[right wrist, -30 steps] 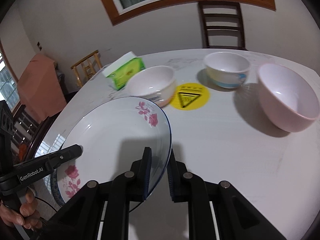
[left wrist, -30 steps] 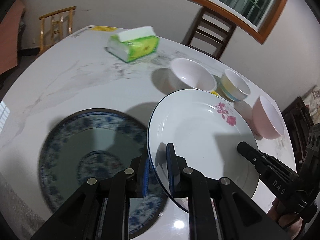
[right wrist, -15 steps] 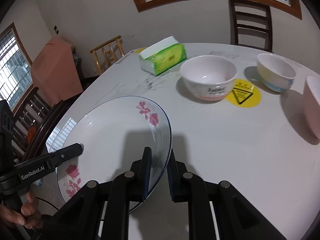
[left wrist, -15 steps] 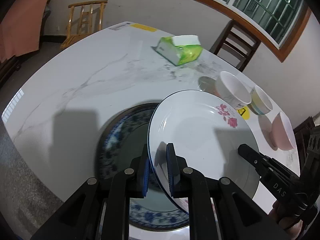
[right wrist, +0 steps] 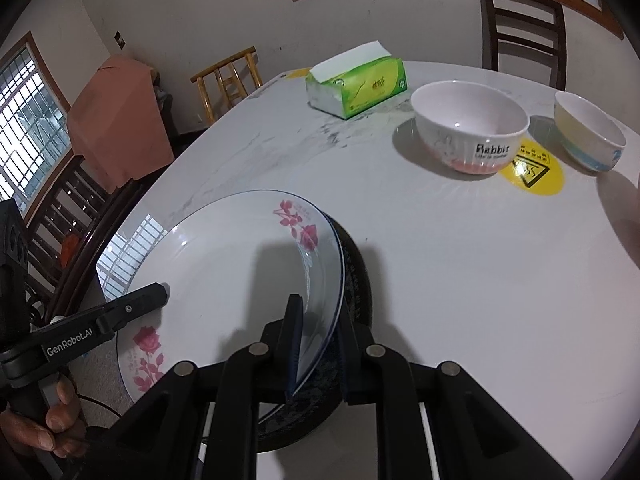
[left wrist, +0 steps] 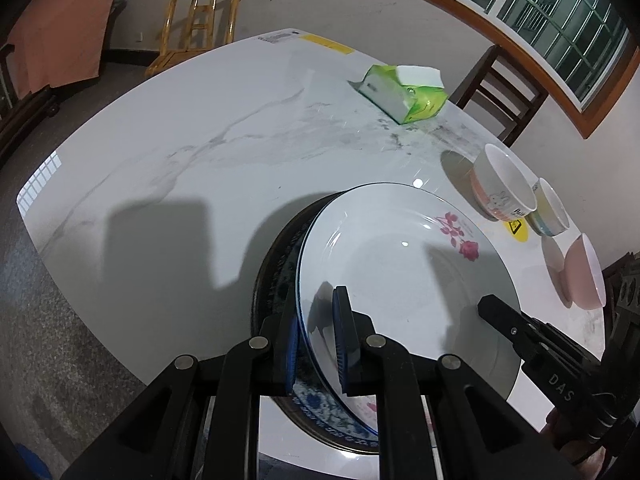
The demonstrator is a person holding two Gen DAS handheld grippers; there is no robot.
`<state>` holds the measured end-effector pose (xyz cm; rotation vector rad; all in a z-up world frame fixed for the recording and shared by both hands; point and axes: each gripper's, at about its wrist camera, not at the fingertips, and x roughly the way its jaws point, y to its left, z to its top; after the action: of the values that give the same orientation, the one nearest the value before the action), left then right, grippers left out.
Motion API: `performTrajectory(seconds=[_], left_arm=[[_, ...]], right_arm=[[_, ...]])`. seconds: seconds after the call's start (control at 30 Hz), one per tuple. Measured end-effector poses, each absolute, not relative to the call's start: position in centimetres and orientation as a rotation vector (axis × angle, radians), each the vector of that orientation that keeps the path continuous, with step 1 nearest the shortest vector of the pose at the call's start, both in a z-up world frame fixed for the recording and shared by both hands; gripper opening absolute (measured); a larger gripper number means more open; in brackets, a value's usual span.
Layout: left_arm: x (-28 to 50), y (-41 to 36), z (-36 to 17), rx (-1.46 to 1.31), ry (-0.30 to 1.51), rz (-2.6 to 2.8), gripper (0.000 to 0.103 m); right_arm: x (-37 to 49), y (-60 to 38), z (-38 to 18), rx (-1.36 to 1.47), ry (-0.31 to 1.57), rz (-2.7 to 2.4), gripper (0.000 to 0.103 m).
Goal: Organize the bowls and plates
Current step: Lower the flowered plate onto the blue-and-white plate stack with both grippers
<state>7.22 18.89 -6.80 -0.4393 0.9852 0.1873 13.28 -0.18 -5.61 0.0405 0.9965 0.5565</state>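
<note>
A white plate with red roses [left wrist: 404, 272] is held by both grippers. My left gripper [left wrist: 318, 344] is shut on its near left rim. My right gripper [right wrist: 320, 344] is shut on its right rim, and the plate [right wrist: 224, 280] shows there too. The white plate lies over a dark blue-patterned plate [left wrist: 276, 276] on the table, also seen in the right wrist view [right wrist: 356, 276]; whether they touch I cannot tell. A white "Rabbit" bowl [right wrist: 470, 132], a yellow-banded bowl [right wrist: 588, 136] and a pink bowl [left wrist: 584, 272] stand further right.
A green tissue pack [right wrist: 356, 84] lies at the back of the marble table [left wrist: 180, 152]. A yellow warning sticker [right wrist: 532, 172] is between the bowls. Wooden chairs [right wrist: 524, 20] stand around the table. The table's near edge is close to the plates.
Both grippers carried the white rose plate to the left, from beside the blue-patterned plate to above it. The bowls now sit further right in both views.
</note>
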Motion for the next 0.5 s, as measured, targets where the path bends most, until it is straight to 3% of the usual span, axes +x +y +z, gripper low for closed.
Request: performTrajectory(seconds=[0.5], left_arm=[[7.4, 19.8, -8.0, -0.473, 1.033, 0.189, 0.013]], right_arm=[[13.0, 0.5, -6.4, 0.018, 1.039, 0.547, 0.018]])
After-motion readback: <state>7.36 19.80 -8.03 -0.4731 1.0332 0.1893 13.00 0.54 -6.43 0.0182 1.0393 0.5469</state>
